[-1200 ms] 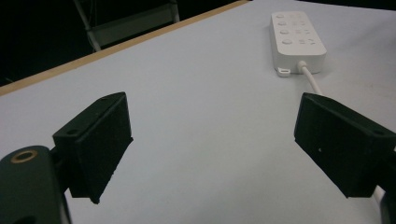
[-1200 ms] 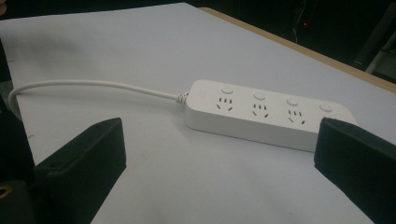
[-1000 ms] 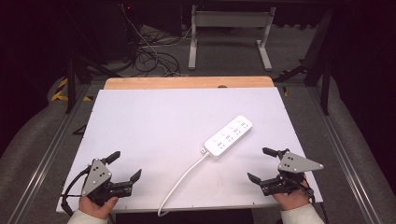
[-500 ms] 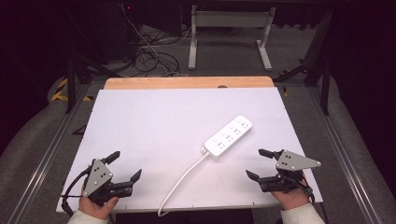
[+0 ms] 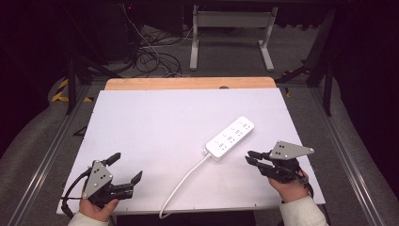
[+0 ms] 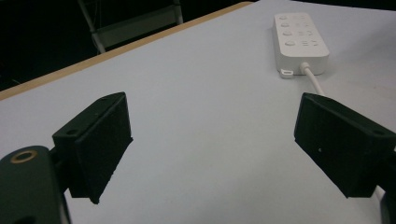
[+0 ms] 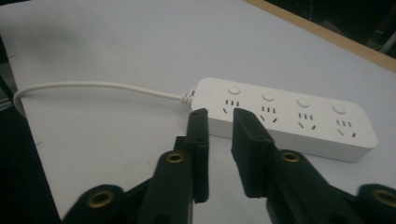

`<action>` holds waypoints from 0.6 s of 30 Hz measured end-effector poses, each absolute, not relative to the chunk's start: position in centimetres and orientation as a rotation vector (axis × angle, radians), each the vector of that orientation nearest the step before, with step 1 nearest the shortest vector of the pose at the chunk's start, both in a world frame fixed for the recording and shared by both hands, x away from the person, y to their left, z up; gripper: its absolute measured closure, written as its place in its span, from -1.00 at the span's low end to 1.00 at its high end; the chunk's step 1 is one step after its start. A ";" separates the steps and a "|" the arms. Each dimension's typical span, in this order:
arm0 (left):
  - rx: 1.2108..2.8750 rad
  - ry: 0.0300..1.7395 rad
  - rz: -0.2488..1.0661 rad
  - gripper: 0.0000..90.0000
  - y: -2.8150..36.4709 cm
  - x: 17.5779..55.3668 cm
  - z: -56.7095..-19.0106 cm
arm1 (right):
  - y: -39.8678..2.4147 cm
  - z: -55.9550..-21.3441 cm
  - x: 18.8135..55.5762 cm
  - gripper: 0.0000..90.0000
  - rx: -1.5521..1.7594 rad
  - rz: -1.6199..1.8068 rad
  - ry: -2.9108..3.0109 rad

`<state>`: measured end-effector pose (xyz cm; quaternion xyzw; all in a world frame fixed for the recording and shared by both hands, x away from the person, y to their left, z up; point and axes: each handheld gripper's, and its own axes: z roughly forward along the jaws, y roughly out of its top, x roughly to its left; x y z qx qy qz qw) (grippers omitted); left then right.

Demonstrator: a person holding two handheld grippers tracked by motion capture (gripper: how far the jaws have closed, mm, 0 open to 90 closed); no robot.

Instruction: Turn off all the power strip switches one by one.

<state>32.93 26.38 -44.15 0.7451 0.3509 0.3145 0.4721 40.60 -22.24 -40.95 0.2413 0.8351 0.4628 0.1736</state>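
— Well, why does the right gripper (image 5: 251, 157) have its fingers (image 7: 250, 135) drawn almost together when nothing sits between them?

— They have just been closing, and the right gripper view shows only a narrow gap of bare worktop (image 5: 155, 127) between the two pads. The power strip (image 5: 230, 137) lies just beyond the fingertips, its near long edge across their line and its cord end slightly to their left. Narrowed fingers make a slim point, which would suit pressing one of the round switches on top better than clasping the whole body.

— So the strip isn't held?

— No. It rests flat on the worktop, untouched, ahead of the right fingers and apart from them. Its cord (image 5: 181, 184) runs off from the end nearest the left fingers and curls down toward the worktop's near edge.

— And the left gripper (image 5: 126, 167)?

— Its fingers (image 6: 95, 140) are spread wide and pinch nothing. In the left gripper view the strip shows well beyond them, off toward the right-hand finger, with plain worktop in the space between. That hand looks parked near the front corner, probably kept wide so it can take hold of the strip or steady it if it slides.

— What would the next move call for?

— Likely a short advance of the right fingers onto the strip's top, with care not to nudge it away.
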 end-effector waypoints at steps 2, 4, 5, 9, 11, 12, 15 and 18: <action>1.826 0.856 0.774 -0.74 26.4 32.9 -44.1 | -22.1 -40.9 40.7 0.92 0.692 1.314 2.373; 1.826 0.855 0.775 -0.74 26.5 32.9 -44.1 | -21.8 -40.7 41.1 1.00 0.690 1.315 2.388; 1.823 0.859 0.769 -0.74 26.4 32.9 -44.1 | -21.6 -40.6 41.2 1.00 0.685 1.316 2.394; 1.826 0.862 0.767 -0.74 26.4 32.9 -44.2 | -20.9 -40.2 41.8 1.00 0.678 1.309 2.416; 1.827 0.860 0.768 -0.74 26.4 32.9 -44.2 | -20.5 -39.9 42.1 1.00 0.669 1.315 2.423; 1.828 0.860 0.767 -0.74 26.4 32.9 -44.2 | -20.4 -39.7 42.3 1.00 0.664 1.320 2.426; 1.831 0.860 0.768 -0.74 26.4 33.0 -44.2 | -19.7 -39.2 42.9 1.00 0.648 1.301 2.432; 1.830 0.858 0.770 -0.74 26.4 33.0 -44.2 | -19.4 -39.1 43.2 1.00 0.641 1.301 2.436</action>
